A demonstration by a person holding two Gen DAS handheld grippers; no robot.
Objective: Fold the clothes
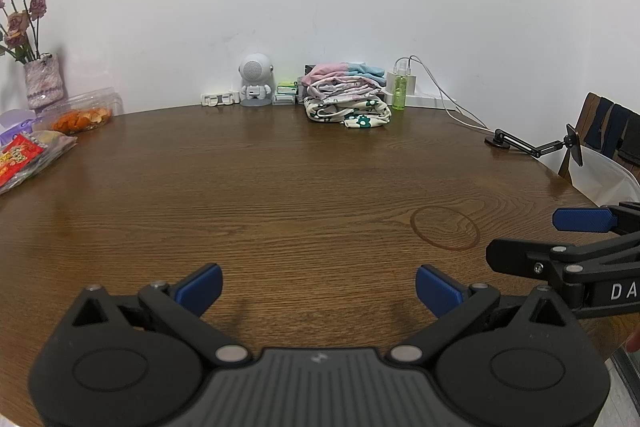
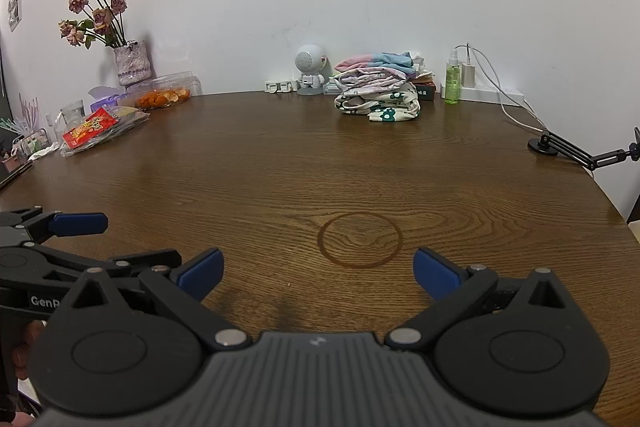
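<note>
A stack of folded clothes sits at the far edge of the brown wooden table, by the wall: pink and blue cloth on top, a white piece with green flowers at the bottom. The right wrist view shows the same stack of clothes. My left gripper is open over the near table edge, nothing between its blue pads. My right gripper is open too, also empty. Each gripper appears in the other's view: the right gripper at the right edge, the left gripper at the left.
Along the wall stand a white robot-shaped speaker, a green spray bottle and a charger with cables. A vase of dried roses, a tub of orange peel and snack bags fill the left. A black clamp arm sits right.
</note>
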